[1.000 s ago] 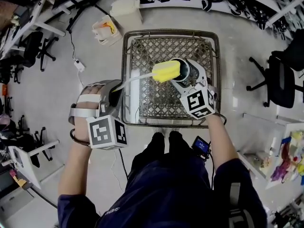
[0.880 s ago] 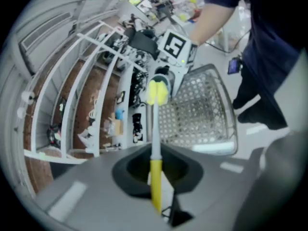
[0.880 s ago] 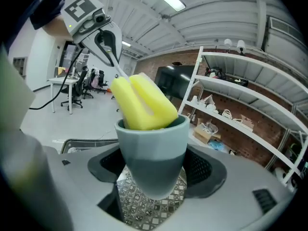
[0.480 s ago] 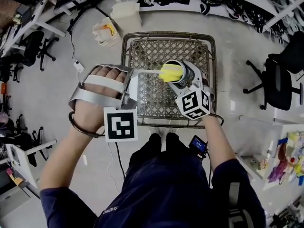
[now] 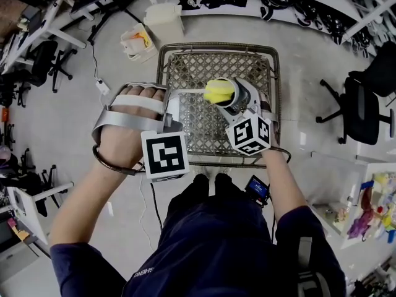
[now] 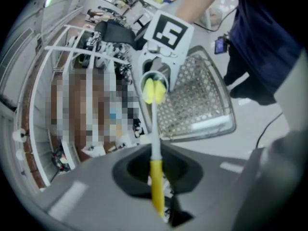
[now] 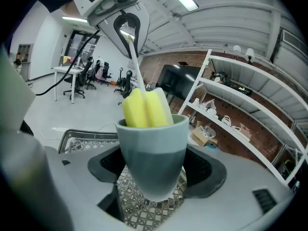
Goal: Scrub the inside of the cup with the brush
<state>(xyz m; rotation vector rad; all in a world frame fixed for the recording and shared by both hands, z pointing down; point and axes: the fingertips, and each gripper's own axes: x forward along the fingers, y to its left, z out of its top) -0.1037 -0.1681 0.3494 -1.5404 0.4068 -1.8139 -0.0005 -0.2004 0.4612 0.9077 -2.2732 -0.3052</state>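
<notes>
Brush (image 5: 218, 91) head in the cup (image 7: 153, 153)
My left gripper (image 6: 156, 184) clamps the handle; straight ahead of it, the yellow head sits in the cup's mouth, and my right gripper (image 5: 246, 107) grasps that cup.

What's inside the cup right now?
The yellow sponge head of the brush sits in the mouth of the cup, its top poking above the rim. The cup wall hides how deep the sponge reaches and the cup's bottom.
</notes>
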